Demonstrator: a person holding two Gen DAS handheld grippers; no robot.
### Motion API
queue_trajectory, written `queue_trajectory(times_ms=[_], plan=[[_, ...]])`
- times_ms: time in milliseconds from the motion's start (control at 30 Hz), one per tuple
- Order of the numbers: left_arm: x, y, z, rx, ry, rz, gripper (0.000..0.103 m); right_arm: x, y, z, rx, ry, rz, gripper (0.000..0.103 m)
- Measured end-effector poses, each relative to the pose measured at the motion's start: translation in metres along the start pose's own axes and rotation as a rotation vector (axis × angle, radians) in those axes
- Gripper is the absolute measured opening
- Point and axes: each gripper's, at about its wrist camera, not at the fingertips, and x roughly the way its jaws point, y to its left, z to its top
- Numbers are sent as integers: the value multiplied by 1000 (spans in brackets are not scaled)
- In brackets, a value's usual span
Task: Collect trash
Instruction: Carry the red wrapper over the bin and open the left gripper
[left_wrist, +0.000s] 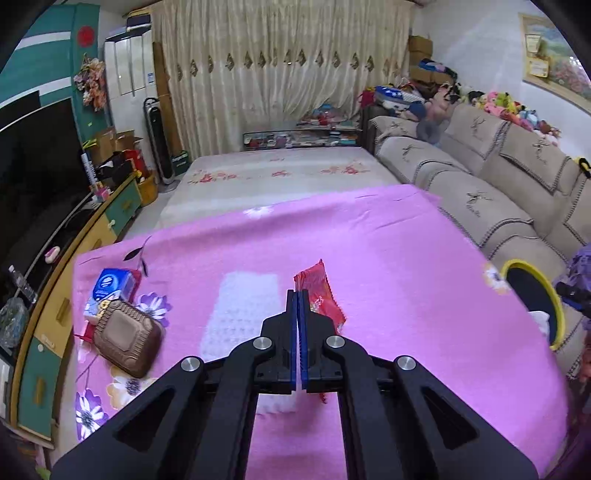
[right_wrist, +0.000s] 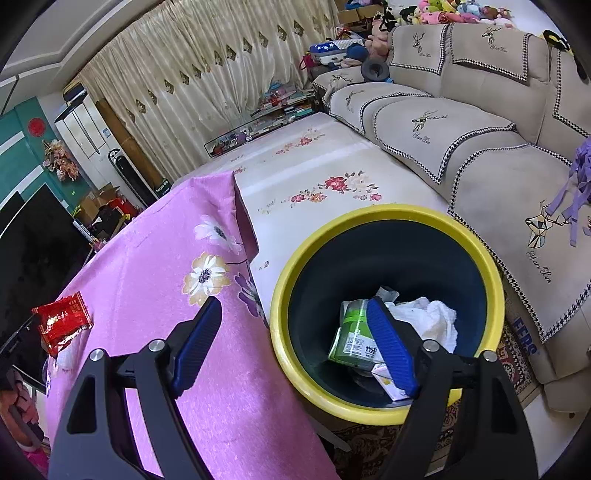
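My left gripper (left_wrist: 297, 293) is shut on a red snack wrapper (left_wrist: 321, 295) and holds it just above the pink flowered tablecloth (left_wrist: 406, 258). The wrapper also shows at the left of the right wrist view (right_wrist: 62, 319). My right gripper (right_wrist: 295, 310) is open and empty, over the near rim of a yellow-rimmed dark bin (right_wrist: 388, 218). The bin holds a green carton (right_wrist: 351, 336), a white tissue (right_wrist: 432, 317) and other scraps. The bin also shows at the right edge of the left wrist view (left_wrist: 554, 295).
A brown square box (left_wrist: 127, 338) and a blue tissue pack (left_wrist: 112, 282) lie at the table's left. A white patch (left_wrist: 243, 306) marks the cloth. A beige sofa (right_wrist: 480, 147) stands right of the bin. A TV cabinet (left_wrist: 55, 295) runs along the left.
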Motion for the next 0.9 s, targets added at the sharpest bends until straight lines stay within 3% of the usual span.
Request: queue_trajectory(times_ms=[167,367,567,900], plan=[[-19,-47,-2,52,-15,-66,2,-10,-7,2,8,-23,6,76],[-29,-136,-7,114,-40,-177,2,-26,-13,3,-10,-50,-4,76],[-25,-223,-7,191,-42,-283,2,-50,-28,5,-26,-98,-53,76],[-2,-363,-2,324,-20,-371,2,-89,-84,4,3,-148,-136,76]])
